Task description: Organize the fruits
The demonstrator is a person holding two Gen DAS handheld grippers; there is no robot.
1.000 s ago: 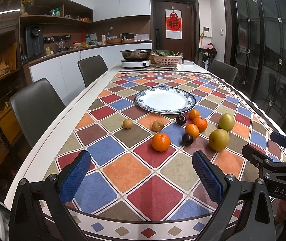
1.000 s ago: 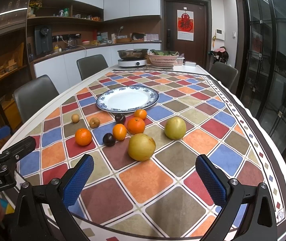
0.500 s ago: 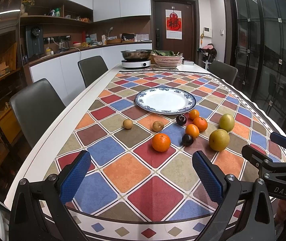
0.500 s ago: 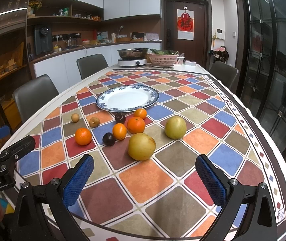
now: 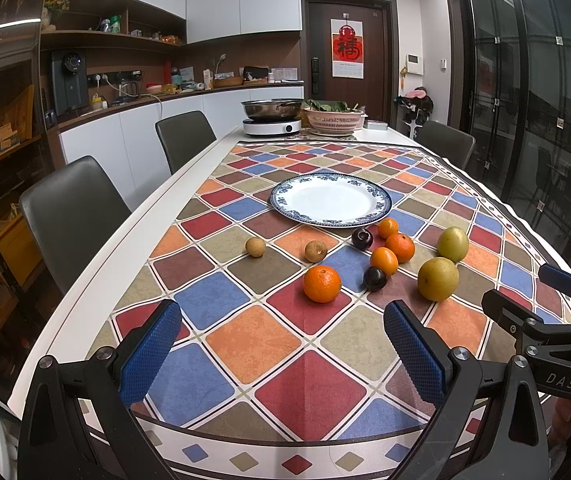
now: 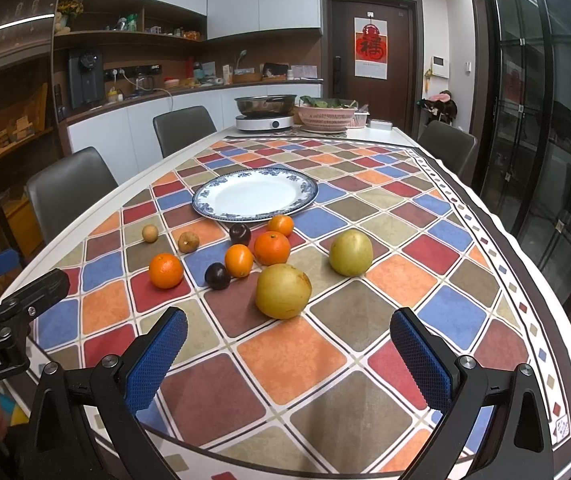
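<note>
Both grippers, left gripper (image 5: pixel 283 354) and right gripper (image 6: pixel 289 358), hover spread apart and empty. The plate (image 5: pixel 277 202) holds nothing; the fruits (image 5: pixel 322 284) lie on the tablecloth (image 5: pixel 253 336) beside it.

The plate (image 5: pixel 329 201) looks like glossy glazed ceramic; the tablecloth (image 5: pixel 253 336) appears a smooth, mottled vinyl, perhaps. Gripper pads (image 6: pixel 156 359) are dimpled blue rubber on matt black plastic.

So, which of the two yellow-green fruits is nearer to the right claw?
The yellower one, lying just beyond the right claw; the greener one sits farther back.
</note>
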